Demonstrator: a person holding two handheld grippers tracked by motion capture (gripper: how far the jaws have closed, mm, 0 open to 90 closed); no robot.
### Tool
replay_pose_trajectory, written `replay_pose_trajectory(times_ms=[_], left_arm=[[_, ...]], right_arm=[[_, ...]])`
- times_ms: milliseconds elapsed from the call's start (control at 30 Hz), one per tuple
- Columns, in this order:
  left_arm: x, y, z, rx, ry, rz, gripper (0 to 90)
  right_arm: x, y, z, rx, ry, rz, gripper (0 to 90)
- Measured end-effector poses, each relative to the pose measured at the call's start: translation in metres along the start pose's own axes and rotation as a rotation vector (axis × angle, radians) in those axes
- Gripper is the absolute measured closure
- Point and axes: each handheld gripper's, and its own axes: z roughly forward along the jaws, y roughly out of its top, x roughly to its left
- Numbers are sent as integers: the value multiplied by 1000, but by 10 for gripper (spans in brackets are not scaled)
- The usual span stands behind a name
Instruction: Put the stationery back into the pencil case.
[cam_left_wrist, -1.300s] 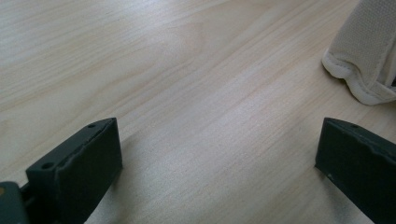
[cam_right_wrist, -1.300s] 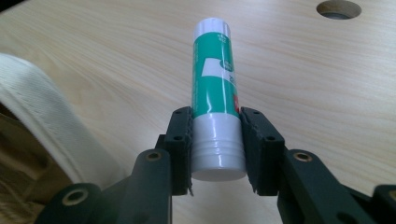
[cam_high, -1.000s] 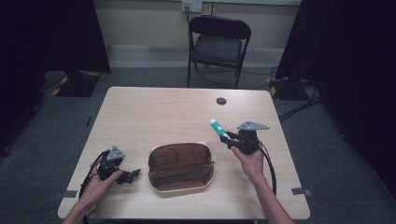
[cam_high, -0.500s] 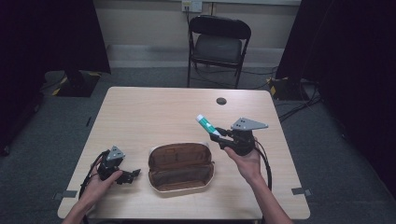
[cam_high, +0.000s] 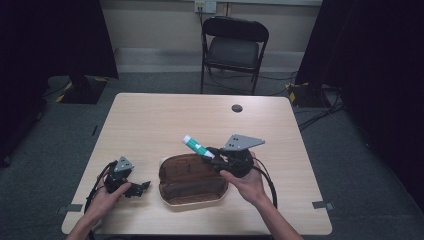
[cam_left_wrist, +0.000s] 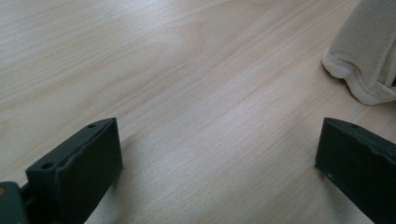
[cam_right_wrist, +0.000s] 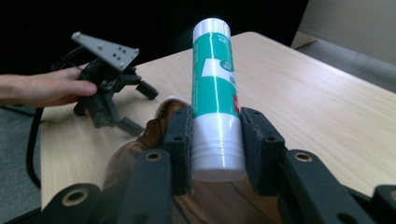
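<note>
My right gripper is shut on a white and green glue stick, held above the right end of an open brown pouch. In the right gripper view the glue stick stands between the two black pads, cap end away from me, with the pouch below. My left gripper rests on the table left of the pouch, jaws open and pointing at it. In the left gripper view the jaws stand wide apart over bare wood, with the pouch's cream edge at the upper right.
The wooden table has a small black disc near its far edge. A black folding chair stands behind the table. Cables lie on the floor at the right.
My right gripper has carried the glue stick leftward and up, from right of the pouch to above its right end. The left gripper has stayed put.
</note>
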Motion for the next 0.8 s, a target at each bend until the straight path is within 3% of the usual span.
replay_pose_trajectory(times_ms=[433, 600, 800], left_arm=[[0, 0, 0, 0, 0, -1, 0], [0, 0, 0, 0, 0, 0, 0], [0, 1, 1, -1, -1, -4, 0]], right_arm=[[25, -20, 44, 126, 101, -47, 655], [28, -32, 58, 185, 122, -42, 655], [26, -40, 69, 248, 113, -42, 654]])
